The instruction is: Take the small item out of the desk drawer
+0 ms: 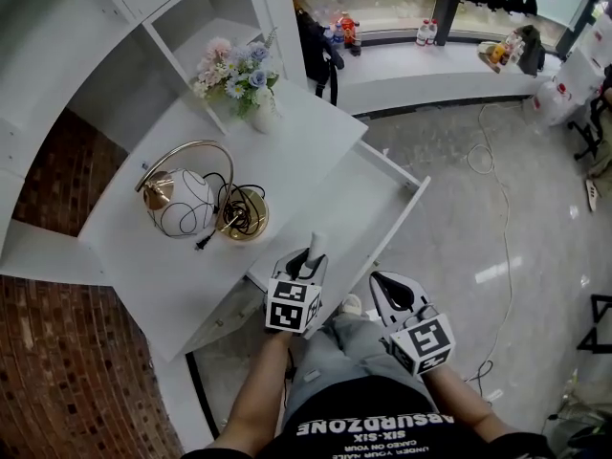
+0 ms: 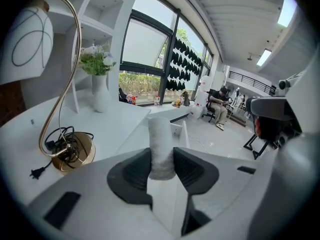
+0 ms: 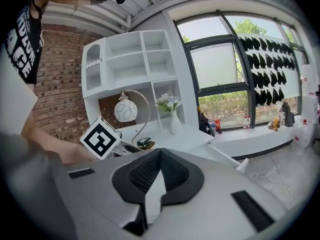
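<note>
Your left hand-held gripper (image 1: 306, 259) pinches the small white roll (image 2: 161, 143) upright between its pads at lower centre of the head view, seen against the open drawer (image 1: 387, 199). Your right hand-held gripper (image 1: 386, 290), just right of it, is pressed together and empty. A lamp (image 1: 180, 201) stands on the table (image 1: 287, 151), centre left.

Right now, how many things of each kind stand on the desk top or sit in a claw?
Lamp: 1
Vase of flowers: 1
White roll, held in the left claw: 1
Total: 3
</note>
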Demonstrator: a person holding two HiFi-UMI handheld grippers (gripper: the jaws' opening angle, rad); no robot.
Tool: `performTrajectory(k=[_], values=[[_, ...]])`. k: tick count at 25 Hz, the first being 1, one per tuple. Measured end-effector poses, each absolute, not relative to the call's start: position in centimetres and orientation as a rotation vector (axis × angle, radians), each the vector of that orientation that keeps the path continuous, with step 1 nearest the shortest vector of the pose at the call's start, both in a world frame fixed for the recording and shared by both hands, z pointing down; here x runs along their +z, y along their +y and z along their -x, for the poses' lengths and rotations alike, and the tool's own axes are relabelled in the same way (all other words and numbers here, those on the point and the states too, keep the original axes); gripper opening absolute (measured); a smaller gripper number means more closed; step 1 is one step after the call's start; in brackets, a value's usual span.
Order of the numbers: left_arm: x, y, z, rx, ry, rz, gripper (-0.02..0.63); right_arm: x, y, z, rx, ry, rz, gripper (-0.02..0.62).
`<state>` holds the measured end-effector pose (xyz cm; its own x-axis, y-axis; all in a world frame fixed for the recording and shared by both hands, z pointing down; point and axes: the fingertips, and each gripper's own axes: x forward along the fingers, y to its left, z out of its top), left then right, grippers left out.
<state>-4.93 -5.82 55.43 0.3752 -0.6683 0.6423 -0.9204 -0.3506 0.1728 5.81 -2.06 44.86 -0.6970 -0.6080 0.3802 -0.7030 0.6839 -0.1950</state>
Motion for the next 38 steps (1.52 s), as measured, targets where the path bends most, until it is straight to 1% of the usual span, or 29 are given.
performTrajectory(k=[22,29,38], values=[[47.3,-1.1,3.9,0.44,-1.414,-2.201,0.143,42.2,0.3,-3.3,0.401,-2.663,-0.981,-0.002],[44.9,0.8,4.7,0.326,-1.445,-2.185,0.143,41.6,1.3,-2.8,0.353,-2.659,-0.992,-0.002],[43.0,3.2,5.5,0.265,-1.469,-2.194,0.143,40.4,3.0,-1.8,0.29,-2.654,-1.005,-0.002]])
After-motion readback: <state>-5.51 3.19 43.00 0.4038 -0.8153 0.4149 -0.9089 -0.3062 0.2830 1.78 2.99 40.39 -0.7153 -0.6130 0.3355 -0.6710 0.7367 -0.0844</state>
